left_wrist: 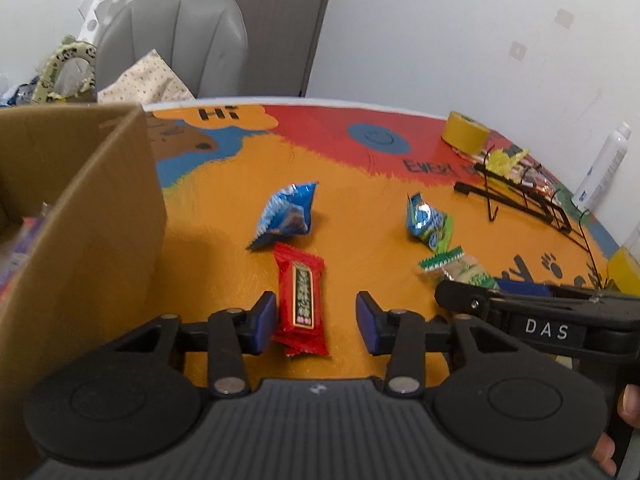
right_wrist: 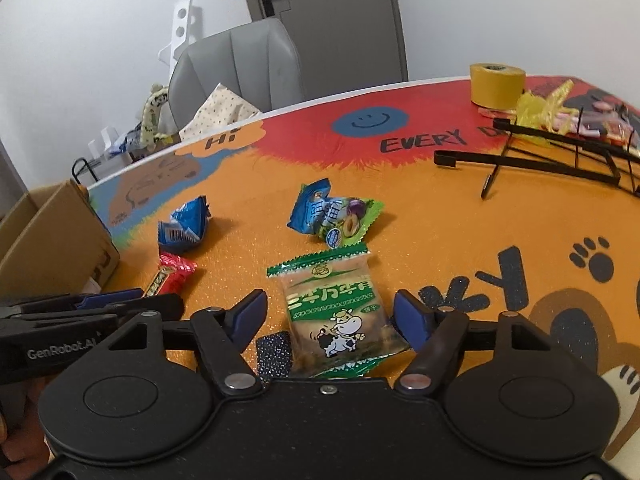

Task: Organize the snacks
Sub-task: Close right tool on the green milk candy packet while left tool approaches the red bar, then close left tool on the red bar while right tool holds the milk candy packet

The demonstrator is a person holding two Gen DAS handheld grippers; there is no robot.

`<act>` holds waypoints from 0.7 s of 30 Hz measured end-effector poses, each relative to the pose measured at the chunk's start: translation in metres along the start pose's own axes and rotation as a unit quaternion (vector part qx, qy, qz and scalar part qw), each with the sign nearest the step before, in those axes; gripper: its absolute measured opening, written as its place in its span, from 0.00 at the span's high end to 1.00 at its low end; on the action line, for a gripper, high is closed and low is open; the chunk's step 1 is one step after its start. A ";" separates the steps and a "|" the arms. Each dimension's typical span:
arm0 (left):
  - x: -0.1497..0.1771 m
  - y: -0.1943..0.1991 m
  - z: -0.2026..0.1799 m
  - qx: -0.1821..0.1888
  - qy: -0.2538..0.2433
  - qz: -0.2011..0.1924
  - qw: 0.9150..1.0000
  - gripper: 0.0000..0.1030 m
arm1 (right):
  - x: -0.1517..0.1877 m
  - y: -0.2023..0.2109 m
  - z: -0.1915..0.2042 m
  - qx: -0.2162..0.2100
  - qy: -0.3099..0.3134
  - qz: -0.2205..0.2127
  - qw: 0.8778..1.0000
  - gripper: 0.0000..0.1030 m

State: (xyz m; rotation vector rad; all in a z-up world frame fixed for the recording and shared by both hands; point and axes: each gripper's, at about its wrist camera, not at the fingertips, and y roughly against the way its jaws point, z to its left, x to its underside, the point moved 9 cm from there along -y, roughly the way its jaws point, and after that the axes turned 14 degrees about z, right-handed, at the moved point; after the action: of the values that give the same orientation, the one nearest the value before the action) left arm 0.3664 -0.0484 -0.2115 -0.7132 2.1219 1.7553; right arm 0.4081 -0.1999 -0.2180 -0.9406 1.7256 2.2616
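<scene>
My left gripper (left_wrist: 316, 320) is open, its blue pads on either side of a red snack packet (left_wrist: 299, 298) lying on the orange table mat; the left pad is at the packet's edge. A blue packet (left_wrist: 286, 216) lies just beyond it. My right gripper (right_wrist: 330, 320) is open around a green-and-clear cow biscuit packet (right_wrist: 336, 316). A blue-green plum packet (right_wrist: 332, 216) lies farther on. The red packet (right_wrist: 170, 276) and blue packet (right_wrist: 184, 226) show at left in the right wrist view. A cardboard box (left_wrist: 80, 208) stands at left.
A yellow tape roll (right_wrist: 496, 84), a black wire rack (right_wrist: 560, 156) and more wrapped snacks (right_wrist: 560, 116) sit at the far right. A white bottle (left_wrist: 604, 168) stands by the wall. A grey chair (left_wrist: 172, 44) is behind the table.
</scene>
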 end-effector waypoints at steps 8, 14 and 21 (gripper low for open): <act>0.008 0.004 -0.005 0.012 -0.009 -0.004 1.000 0.83 | 0.014 0.012 0.008 -0.002 0.008 0.008 1.000 0.55; 0.011 0.031 -0.009 0.019 -0.008 -0.022 1.000 0.83 | 0.017 0.037 0.019 -0.024 -0.002 -0.009 1.000 0.55; 0.011 0.076 -0.009 0.024 -0.005 -0.058 0.998 0.83 | 0.013 0.066 0.042 -0.036 0.008 -0.032 0.999 0.55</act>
State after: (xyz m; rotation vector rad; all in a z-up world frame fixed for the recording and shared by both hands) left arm 0.3161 -0.0493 -0.1527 -0.7948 2.0646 1.6396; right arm 0.3507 -0.1861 -0.1652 -1.0161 1.6066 2.2948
